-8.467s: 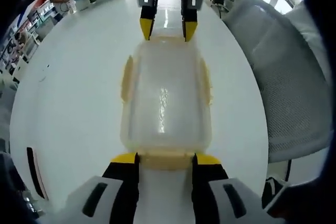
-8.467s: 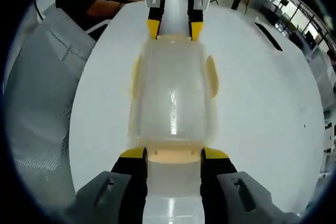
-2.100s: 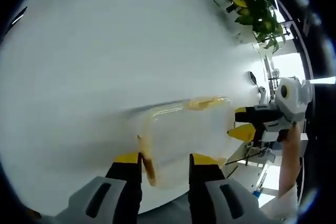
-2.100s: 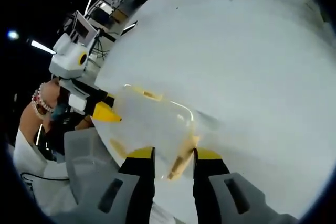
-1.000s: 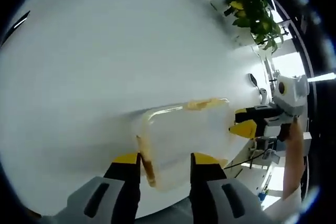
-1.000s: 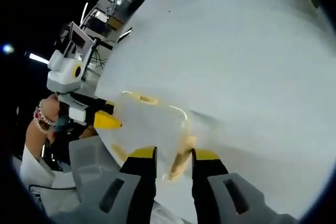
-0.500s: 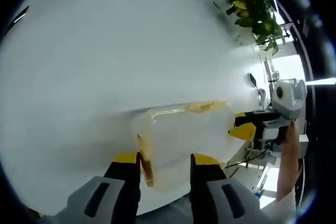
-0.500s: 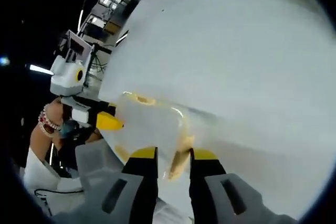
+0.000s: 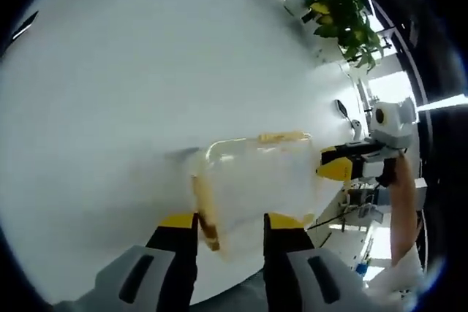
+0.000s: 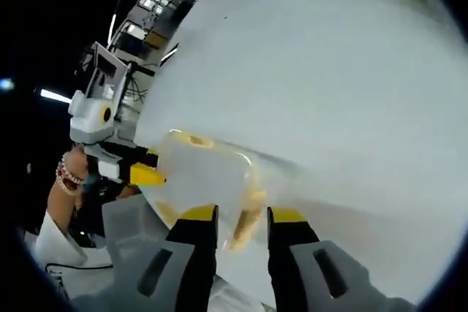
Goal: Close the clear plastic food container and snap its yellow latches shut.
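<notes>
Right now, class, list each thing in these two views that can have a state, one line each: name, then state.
Clear plastic food container: lid on, resting on the white table.
Yellow latch at the left gripper: between the open jaws; cannot tell if snapped.
Yellow latch at the right gripper: between the open jaws; cannot tell if snapped.
Potted plant: upright.

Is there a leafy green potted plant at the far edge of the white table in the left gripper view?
Yes, a leafy green potted plant stands at the far edge of the white table.
</notes>
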The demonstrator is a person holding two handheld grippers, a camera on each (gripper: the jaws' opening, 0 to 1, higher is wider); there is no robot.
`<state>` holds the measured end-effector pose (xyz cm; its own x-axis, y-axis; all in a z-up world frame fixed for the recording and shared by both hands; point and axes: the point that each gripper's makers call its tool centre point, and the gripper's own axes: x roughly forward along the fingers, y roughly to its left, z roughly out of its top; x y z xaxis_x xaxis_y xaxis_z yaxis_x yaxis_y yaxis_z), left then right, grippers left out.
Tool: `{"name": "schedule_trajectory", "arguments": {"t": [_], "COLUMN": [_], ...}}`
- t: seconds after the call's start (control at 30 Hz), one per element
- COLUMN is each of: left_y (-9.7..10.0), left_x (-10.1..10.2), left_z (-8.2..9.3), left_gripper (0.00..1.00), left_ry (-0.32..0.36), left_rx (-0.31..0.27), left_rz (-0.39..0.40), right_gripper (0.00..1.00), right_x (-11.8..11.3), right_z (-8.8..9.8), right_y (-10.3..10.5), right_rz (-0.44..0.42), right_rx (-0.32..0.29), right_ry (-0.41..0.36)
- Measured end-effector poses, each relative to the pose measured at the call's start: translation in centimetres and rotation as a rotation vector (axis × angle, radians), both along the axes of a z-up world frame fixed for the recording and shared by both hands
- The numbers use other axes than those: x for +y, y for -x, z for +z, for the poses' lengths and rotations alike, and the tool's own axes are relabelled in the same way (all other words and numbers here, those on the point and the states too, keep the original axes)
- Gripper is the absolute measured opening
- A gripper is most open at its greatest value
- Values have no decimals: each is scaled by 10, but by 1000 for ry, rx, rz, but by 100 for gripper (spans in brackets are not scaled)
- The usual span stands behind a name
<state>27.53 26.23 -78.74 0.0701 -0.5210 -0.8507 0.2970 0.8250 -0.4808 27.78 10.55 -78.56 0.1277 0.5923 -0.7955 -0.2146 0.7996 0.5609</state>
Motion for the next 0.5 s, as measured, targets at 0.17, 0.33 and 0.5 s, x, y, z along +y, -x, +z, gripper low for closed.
{"name": "schedule_trajectory", "arguments": {"t": [0.17,0.33,0.5], "left_y": [-12,-21,-11], "left_x": [4,-2,-6], "left_z": [24,48,27], "left_gripper": [23,24,24], "left_ry": [65,132,56], "left_rx": [-59,-152,-173], "left_rz": [41,25,-51], "right_gripper": [16,10,15], "right_x": [0,5,8], "right_z": [6,10,6], "right_y": [6,12,14], "right_rz": [74,129,103], "right_rx": [-12,-32,3], "right_ry": [64,129,89]}}
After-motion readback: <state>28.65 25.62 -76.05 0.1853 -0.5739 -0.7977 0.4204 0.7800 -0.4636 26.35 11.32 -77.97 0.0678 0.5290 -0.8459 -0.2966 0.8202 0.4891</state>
